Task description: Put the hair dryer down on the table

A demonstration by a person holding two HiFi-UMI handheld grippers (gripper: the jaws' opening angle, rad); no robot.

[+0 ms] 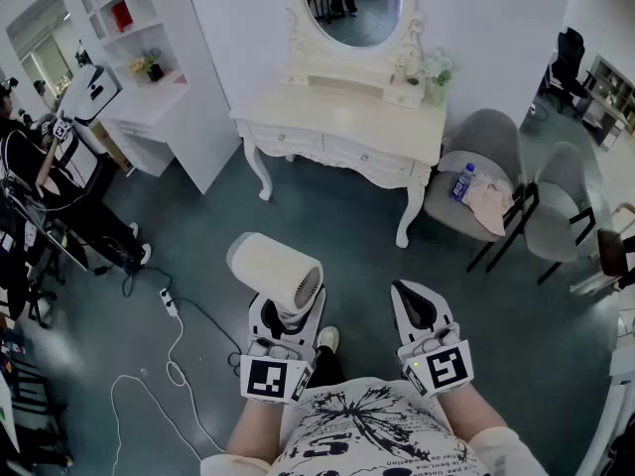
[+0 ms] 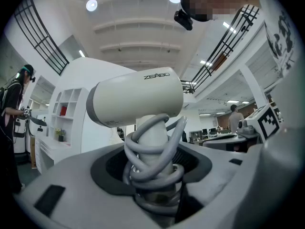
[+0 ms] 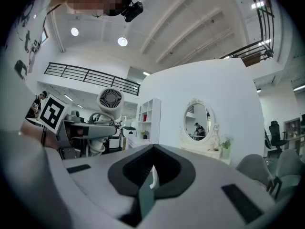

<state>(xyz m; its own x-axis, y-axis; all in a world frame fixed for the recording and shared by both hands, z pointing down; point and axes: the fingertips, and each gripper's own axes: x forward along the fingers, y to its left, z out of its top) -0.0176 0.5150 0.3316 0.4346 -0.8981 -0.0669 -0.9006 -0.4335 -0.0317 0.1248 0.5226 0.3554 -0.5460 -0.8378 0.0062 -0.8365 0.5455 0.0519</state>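
The hair dryer (image 1: 276, 271) is off the bench, held up in the air close to the person's body, over the floor (image 1: 337, 236). Its pale barrel lies crosswise above the left gripper (image 1: 288, 310), grille end toward the person's right. The handle points down into the grip, with the grey cord (image 2: 152, 149) wound round it in several loops.

The left gripper view shows the hold plainly. The fingers (image 2: 71, 185) stand fairly wide but are clamped on the cord-wrapped handle from both sides, and the barrel sits just above them. The right gripper (image 1: 415, 300) hangs beside it with its fingers closed together and nothing in them.

The white bench (image 1: 337, 122) stands ahead, well apart from the dryer across open floor, so the carry comes first. As I judge it, the dryer should go forward until it is over the bare middle of the top, clear of the small plant (image 1: 438, 72) and the mirror (image 1: 362, 8) base at the back.

The barrel makes it top-heavy, so it is better laid on its side than stood on the handle end. The fingers should part only once the bench takes the weight — and draw back straight, since a cord loop could snag on them.
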